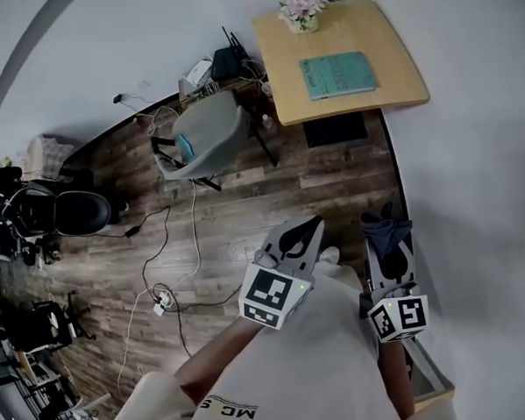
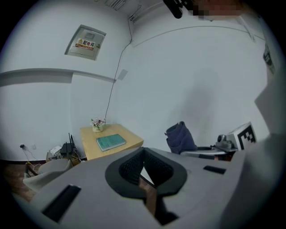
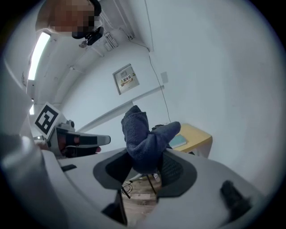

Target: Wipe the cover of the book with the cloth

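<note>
A teal book (image 1: 337, 74) lies flat on a small light-wood table (image 1: 395, 57) against the wall, well ahead of both grippers. The left gripper view shows the book (image 2: 111, 142) small and far off, and the right gripper view shows only its edge (image 3: 178, 141). A dark blue cloth (image 3: 145, 138) is bunched and sticks up out of my right gripper (image 3: 149, 161), which is shut on it. My left gripper (image 1: 311, 224) is held near my body, its tips together with nothing between them. In the head view the cloth (image 1: 386, 232) rides in my right gripper (image 1: 387, 244).
A small pot of pink flowers (image 1: 301, 11) stands at the table's far corner. A grey chair (image 1: 202, 138), a router (image 1: 228, 62) and cables (image 1: 162, 298) sit on the wooden floor to the left. A black office chair (image 1: 70, 213) stands farther left. A white wall runs along the right.
</note>
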{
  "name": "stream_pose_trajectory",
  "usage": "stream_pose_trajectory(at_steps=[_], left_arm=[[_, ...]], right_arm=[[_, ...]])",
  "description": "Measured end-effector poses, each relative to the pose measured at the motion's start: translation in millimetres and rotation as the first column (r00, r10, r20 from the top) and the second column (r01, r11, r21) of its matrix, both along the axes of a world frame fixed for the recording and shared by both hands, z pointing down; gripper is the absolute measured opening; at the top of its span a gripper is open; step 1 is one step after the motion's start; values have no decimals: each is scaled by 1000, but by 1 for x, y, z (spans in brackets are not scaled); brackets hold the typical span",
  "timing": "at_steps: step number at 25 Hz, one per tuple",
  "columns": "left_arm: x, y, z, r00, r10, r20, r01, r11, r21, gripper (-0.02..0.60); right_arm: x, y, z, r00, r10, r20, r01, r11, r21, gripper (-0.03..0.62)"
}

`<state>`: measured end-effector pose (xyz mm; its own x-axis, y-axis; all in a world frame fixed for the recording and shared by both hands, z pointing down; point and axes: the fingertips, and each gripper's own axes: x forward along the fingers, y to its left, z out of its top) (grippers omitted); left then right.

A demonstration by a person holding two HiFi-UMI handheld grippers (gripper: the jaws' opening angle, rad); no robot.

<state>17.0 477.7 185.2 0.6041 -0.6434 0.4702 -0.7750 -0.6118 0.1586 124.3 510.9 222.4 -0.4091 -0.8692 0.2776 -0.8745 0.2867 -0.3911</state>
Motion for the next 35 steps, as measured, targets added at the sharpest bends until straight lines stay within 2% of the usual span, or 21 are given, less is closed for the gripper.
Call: stream_pose_trajectory(at_steps=[4,8,14,18,22,28,32,35], left_arm=[[12,-6,-7,1000,15,2,-15,1000,17,11],[22,-9,-6,998,55,19,-55,998,12,11],[13,-54,15,998,67,-13,-67,997,-31,11],[9,-110,32,995,96,-28,-98,993,-69,11],[8,-178,28,990,139,-37,-141,989,-54,11],[-12,-274,26,977,201,-68,-205,977,-64,11],[-24,-332,32,966,244,-79,-250,965,-76,11],[-29,-363,34,953,293,-84,-299,951,-81,11]], right_arm=[[4,-2,3,1000,-5,-7,5,1000,-17,166],[16,-15,3,999,33,9,-33,999,-27,167],[7,-55,12,998,65,-14,-65,997,-44,166],[-9,-105,21,996,51,-75,-55,997,-49,167],[-2,-169,17,988,147,-45,-150,986,-75,167],[-16,-255,10,972,220,-88,-228,969,-91,167],[-21,-303,19,957,274,-92,-284,950,-125,167],[-19,-330,32,938,323,-129,-342,924,-169,167]])
